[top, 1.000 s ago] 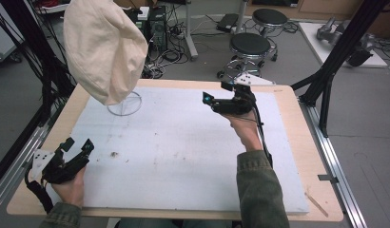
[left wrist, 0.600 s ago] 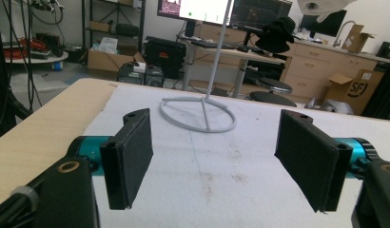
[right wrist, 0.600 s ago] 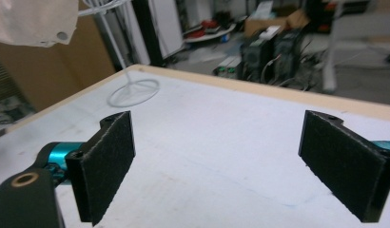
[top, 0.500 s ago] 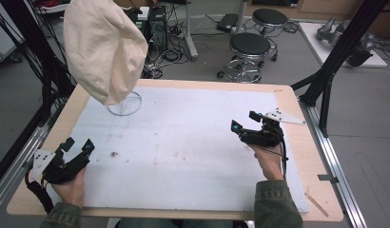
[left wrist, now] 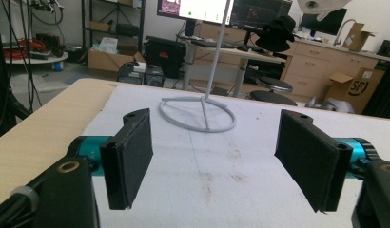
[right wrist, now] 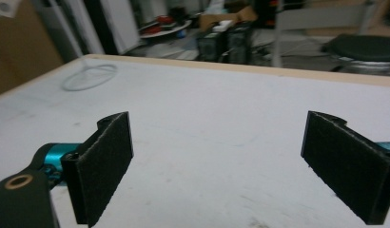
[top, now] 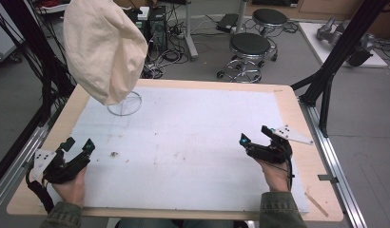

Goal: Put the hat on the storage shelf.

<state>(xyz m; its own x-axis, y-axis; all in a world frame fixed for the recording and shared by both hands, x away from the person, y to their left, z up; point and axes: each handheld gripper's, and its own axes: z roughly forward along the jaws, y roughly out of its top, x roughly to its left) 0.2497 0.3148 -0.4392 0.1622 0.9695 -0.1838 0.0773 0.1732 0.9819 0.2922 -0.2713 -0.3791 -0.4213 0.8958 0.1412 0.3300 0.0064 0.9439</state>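
White padded sheet covers a wooden table; workshop clutter, stools and cables beyond the far edge.

Near left corner, high view: left gripper, held from below by a hand in an olive sleeve, jaws spread wide, nothing between them. Left gripper view: both black pads apart over bare sheet, gripper aimed toward the wire stand.

Far left of sheet: white wire stand, ring base flat on the sheet, thin post rising. Cream cloth hat hangs on top of it, well above the surface. Stand base sits ahead of the left jaws, clearly apart from them, roughly centred in the gap as sighted. Small dark speck on the sheet just right of the left gripper.

Right side, near edge: right gripper, hand beneath it, jaws parted, empty. Right gripper view: gripper over plain sheet; ring base far off to the upper left, blurred, well apart from these jaws.
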